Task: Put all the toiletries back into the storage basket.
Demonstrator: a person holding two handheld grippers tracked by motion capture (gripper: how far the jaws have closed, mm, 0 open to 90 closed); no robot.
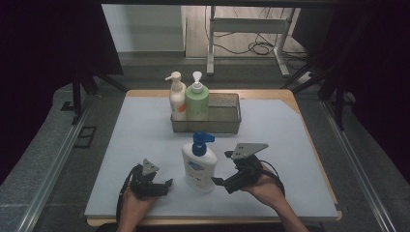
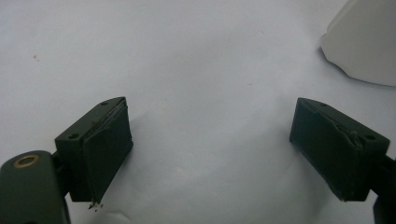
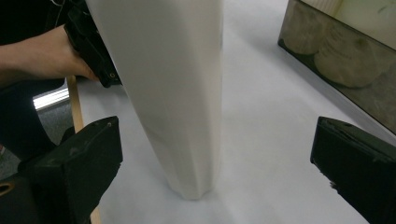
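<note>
1. Three pump bottles in total; one white bottle of smooth plastic with a blue pump stands at lower centre of the high view, on the matte white table cover.
2. Two bottles, a white-orange bottle and a green bottle, stand in the left end of the translucent rectangular bin at centre.
3. Two grippers; the left gripper has jaws wide over bare cover; the right gripper has jaws wide, and the white bottle stands between them, not touching.

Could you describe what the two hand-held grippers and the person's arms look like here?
Both are black. The left hand-held gripper carries a small grey three-cornered plate, the right hand-held gripper a larger one, and a black cable loops from each. Up close, the jaws are blocky dark wedges with flat inner pads, worn along the edges; a brass-coloured ring sits in the left body. The forearms are bare, with no sleeves visible.
</note>
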